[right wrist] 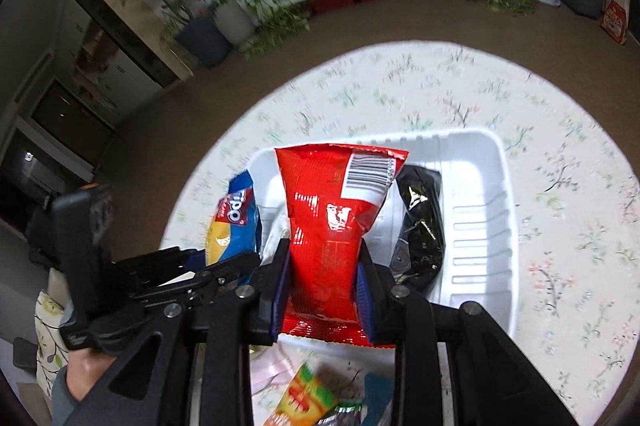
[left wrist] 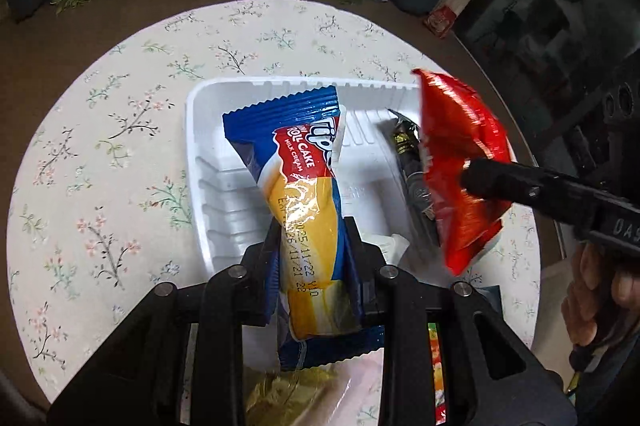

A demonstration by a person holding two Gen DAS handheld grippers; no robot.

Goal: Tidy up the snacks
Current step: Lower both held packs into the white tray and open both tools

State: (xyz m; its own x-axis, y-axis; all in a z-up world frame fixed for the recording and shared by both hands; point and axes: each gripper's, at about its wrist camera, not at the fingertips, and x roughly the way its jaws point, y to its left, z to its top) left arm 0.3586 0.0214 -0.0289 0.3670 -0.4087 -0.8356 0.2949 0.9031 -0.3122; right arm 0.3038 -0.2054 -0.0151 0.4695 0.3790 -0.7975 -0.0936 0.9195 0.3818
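Note:
My left gripper is shut on a blue and yellow roll cake packet and holds it over the left half of a white plastic tray. My right gripper is shut on a red snack bag and holds it over the same tray. In the left wrist view the red bag hangs at the tray's right side, pinched by the right gripper's fingers. A black packet lies inside the tray; it also shows in the left wrist view. The roll cake packet shows left of the red bag.
The tray sits on a round table with a floral cloth. More snack packets lie near the table's front edge below the grippers, among them an orange and green one and a clear bag. Potted plants and a white shelf stand beyond the table.

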